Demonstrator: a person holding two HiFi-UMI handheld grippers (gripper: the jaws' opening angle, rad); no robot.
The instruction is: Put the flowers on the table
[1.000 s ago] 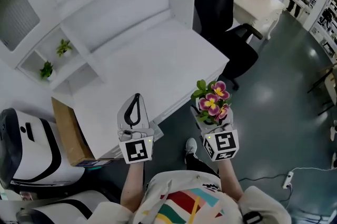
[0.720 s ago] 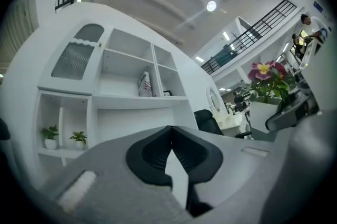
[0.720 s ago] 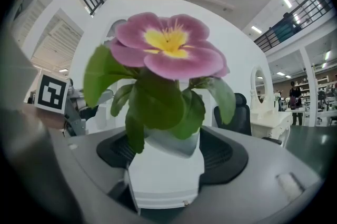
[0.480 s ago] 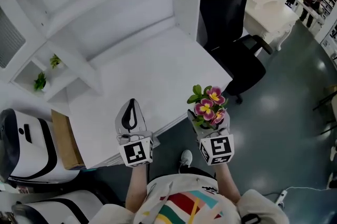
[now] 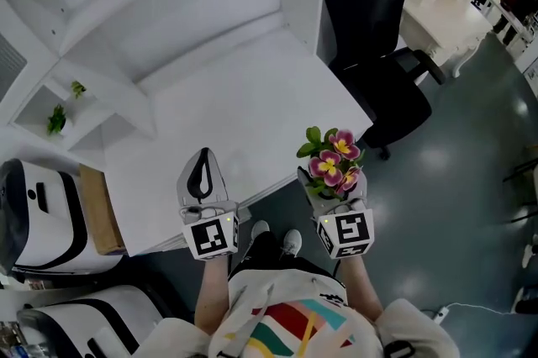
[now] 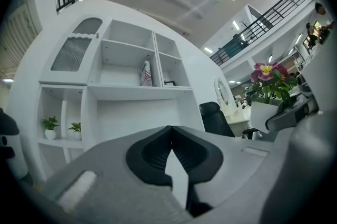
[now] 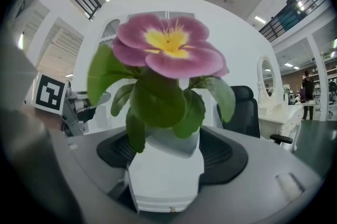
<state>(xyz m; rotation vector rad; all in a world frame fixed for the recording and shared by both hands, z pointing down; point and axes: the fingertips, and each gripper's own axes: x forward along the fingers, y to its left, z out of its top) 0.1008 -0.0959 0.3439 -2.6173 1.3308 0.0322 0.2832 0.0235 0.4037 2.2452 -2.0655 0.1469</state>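
Note:
My right gripper is shut on a small white pot of pink-and-yellow flowers, held upright just off the front right corner of the white table. In the right gripper view the flowers fill the middle and the pot sits squeezed between the dark pads. My left gripper hangs over the table's front edge, its jaws shut with nothing between them; in the left gripper view its fingertips meet, and the flowers show at the right.
A white shelf unit with two small green plants rises behind the table. A black office chair stands at the table's right. A brown box and white-and-black equipment sit at the left. The person's shoes show below.
The view has shifted so the table sits nearer and more central. Both grippers have moved slightly left and forward; the flowers stay gripped in the right one.

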